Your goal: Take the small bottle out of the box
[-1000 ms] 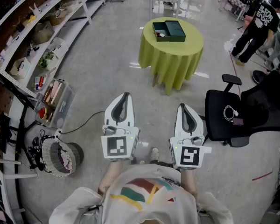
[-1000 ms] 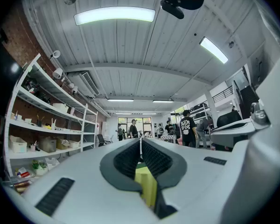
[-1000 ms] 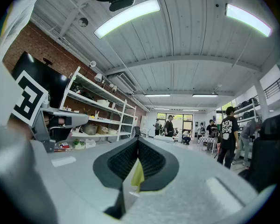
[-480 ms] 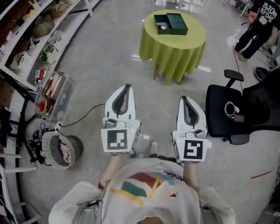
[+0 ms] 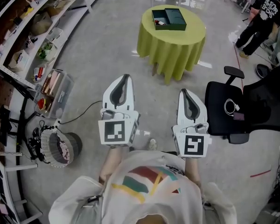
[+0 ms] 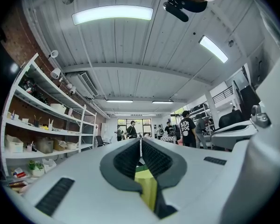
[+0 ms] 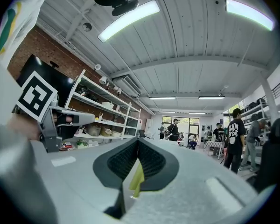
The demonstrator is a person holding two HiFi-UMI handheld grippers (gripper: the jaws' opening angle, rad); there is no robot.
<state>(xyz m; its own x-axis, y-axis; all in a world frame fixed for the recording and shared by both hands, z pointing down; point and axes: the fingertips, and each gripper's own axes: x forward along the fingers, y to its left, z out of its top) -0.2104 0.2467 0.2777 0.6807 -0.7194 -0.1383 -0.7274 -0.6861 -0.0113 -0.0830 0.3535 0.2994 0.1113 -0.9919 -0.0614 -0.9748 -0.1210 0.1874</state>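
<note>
A dark green open box (image 5: pixel 168 18) lies on a round table with a yellow-green cloth (image 5: pixel 171 48), far ahead across the floor. Something small and pale shows in the box's left compartment; I cannot make out the small bottle. My left gripper (image 5: pixel 125 77) and right gripper (image 5: pixel 183 92) are held side by side in front of my chest, pointing toward the table and well short of it. Both are shut and empty. In the left gripper view the left gripper's (image 6: pixel 140 141) ribbed pads meet, and in the right gripper view so do the right gripper's (image 7: pixel 138 141).
Shelving with clutter (image 5: pixel 35 36) runs along the left wall, with a plastic bin (image 5: pixel 53 94) and a round basket (image 5: pixel 60 148) on the floor beside it. A black office chair (image 5: pixel 233 111) stands at my right. A person in black (image 5: pixel 261 17) stands at the far right.
Both grippers have shifted a little forward toward the table as I walk. Their jaws stayed shut.
</note>
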